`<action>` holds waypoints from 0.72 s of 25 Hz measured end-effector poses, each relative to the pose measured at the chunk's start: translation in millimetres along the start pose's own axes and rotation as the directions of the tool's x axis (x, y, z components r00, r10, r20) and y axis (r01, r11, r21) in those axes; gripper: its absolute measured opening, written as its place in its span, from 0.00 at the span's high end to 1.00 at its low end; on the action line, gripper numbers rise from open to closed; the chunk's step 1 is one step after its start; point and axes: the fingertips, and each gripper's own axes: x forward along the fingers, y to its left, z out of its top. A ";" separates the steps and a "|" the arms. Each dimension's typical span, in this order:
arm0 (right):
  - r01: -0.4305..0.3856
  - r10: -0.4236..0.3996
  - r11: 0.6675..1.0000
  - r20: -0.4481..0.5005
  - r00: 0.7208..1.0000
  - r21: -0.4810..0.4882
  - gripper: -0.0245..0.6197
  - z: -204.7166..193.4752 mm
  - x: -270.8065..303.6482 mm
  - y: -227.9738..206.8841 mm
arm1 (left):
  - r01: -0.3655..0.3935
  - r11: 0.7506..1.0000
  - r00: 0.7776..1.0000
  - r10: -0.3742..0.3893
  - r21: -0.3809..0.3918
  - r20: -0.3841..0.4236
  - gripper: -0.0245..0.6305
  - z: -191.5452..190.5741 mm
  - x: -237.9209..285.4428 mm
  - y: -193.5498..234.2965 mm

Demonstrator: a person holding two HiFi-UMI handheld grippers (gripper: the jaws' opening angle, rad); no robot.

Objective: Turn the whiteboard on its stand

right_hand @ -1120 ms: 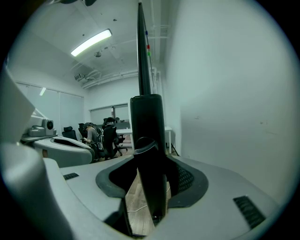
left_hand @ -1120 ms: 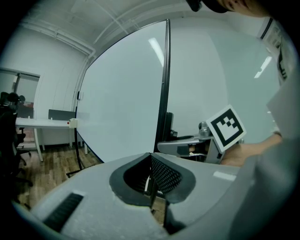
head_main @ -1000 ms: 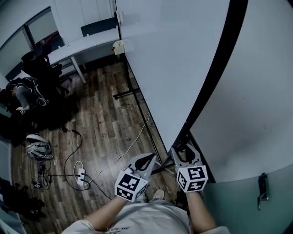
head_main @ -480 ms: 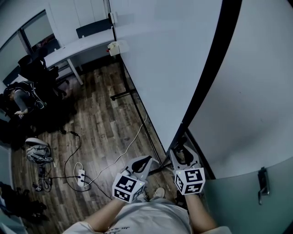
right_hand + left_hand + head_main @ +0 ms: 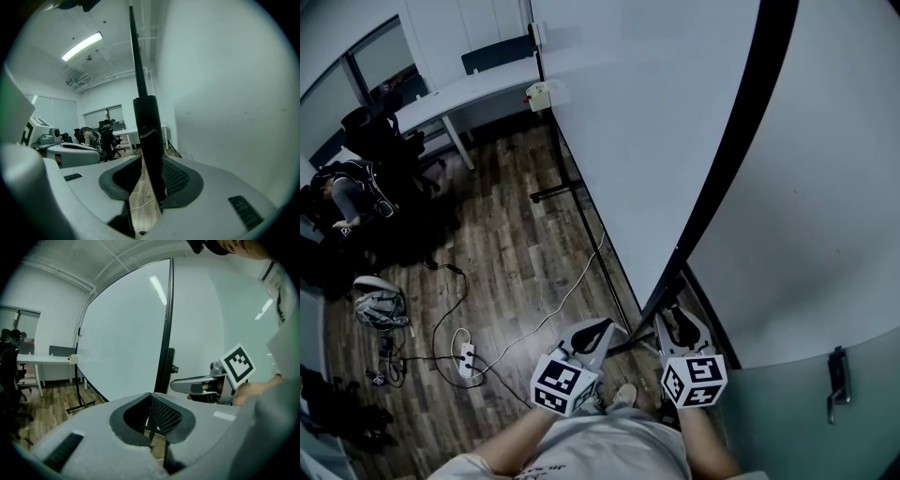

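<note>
The large whiteboard (image 5: 647, 122) stands on its wheeled stand, its black side frame (image 5: 731, 159) running down to my right gripper (image 5: 677, 314). In the right gripper view the black frame (image 5: 147, 140) stands between the closing jaws of the right gripper (image 5: 147, 187). It lies against the right pad, with a gap on the left side. My left gripper (image 5: 598, 330) hovers just left of the board's lower corner, above the floor. Seen in its own view, the left gripper (image 5: 150, 427) is shut with nothing in it.
A white wall (image 5: 825, 187) stands close behind the board, with a glass door and handle (image 5: 836, 384) at right. The stand's foot (image 5: 558, 195) rests on wood floor. A power strip and cables (image 5: 467, 356), a bag (image 5: 377, 305), office chairs (image 5: 380, 141) and a desk (image 5: 469, 94) are at left.
The right gripper's jaws have narrowed around the board's black frame and it sits slightly lower in the head view. The left gripper has barely moved.
</note>
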 end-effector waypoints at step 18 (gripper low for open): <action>-0.109 0.108 0.994 -0.065 0.992 -0.012 0.95 -22.5 -15.7 44.7 | -0.028 1.000 1.000 0.028 0.009 0.002 0.95 -2.7 -7.1 5.8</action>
